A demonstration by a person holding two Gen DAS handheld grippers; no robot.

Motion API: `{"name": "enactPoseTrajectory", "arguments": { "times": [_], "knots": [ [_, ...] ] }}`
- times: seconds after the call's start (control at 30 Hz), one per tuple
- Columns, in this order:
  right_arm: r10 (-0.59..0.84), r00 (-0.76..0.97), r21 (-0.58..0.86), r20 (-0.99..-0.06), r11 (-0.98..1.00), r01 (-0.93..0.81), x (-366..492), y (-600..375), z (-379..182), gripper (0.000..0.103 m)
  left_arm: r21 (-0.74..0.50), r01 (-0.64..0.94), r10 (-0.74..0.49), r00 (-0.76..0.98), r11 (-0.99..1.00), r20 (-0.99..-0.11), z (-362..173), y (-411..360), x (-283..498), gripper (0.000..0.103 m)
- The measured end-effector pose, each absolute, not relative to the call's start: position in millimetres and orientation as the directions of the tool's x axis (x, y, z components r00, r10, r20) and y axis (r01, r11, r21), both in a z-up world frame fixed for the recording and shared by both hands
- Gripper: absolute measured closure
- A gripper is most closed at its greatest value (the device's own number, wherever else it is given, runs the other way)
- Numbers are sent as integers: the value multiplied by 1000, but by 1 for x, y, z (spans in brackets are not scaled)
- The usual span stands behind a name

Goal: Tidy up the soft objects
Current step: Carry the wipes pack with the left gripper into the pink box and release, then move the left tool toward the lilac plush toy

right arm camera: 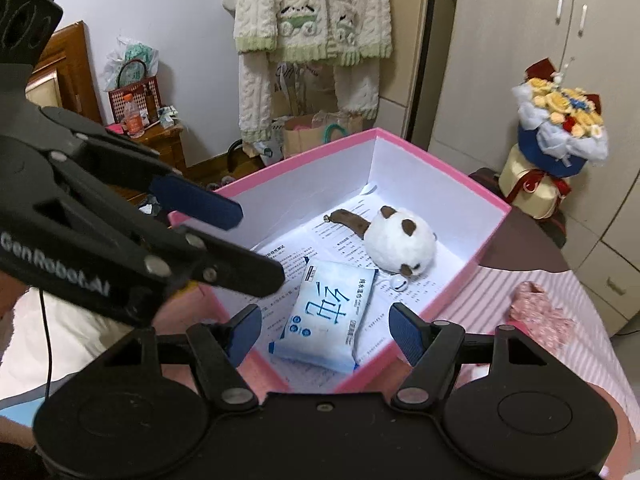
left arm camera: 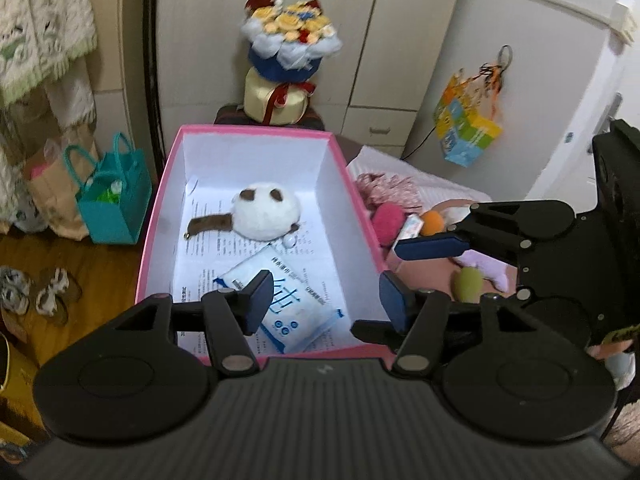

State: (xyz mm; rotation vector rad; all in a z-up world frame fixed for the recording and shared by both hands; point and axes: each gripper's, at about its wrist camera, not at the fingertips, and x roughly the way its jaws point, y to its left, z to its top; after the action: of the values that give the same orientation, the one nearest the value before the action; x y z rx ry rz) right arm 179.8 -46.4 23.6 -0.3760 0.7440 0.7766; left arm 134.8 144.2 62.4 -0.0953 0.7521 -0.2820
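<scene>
Pink cardboard box w/ white inside (left arm camera: 160, 216) sits open on a pink-striped bed cover (right arm camera: 532, 280), printed paper sheets lining its floor. Inside: round white plush w/ brown ears & brown strap (left arm camera: 264, 212) toward the far end, blue-white soft wipes pack (left arm camera: 292, 304) flat near the near edge, not touching the plush. Left gripper (left arm camera: 324, 300) hangs over the box's near edge, jaws spread, nothing betw. them; the pack lies below. Right gripper (right arm camera: 326, 330) also over the near edge, jaws spread wide, empty. Outside the box by its right wall: pink pompom (left arm camera: 386, 218), orange ball (left arm camera: 434, 222), lilac plush (left arm camera: 488, 266), green plush bit (left arm camera: 468, 284) on the cover.
</scene>
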Motion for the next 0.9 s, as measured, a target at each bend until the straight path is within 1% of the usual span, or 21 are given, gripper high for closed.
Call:
{"name": "enactPoseTrajectory", "arguments": {
  "times": [0.27, 0.47, 0.73, 0.9],
  "knots": [
    [516, 522, -48, -679, 678, -734, 135, -96, 48, 28, -145, 307, -329, 717, 941, -615, 85, 121, 94, 40],
    [515, 570, -40, -640, 719, -694, 108, -151, 59, 27, -148, 375, -385, 705, 915, -596, 91, 100, 74, 39],
    [475, 643, -21, -601, 795, -607, 90, -217, 57, 26, -149, 467, -454, 652, 871, -607, 81, 60, 68, 39],
    [469, 667, 26, -579, 828, -560, 93, -254, 47, 26, -144, 525, -485, 600, 839, -637, 65, 29, 74, 38]
  ]
}}
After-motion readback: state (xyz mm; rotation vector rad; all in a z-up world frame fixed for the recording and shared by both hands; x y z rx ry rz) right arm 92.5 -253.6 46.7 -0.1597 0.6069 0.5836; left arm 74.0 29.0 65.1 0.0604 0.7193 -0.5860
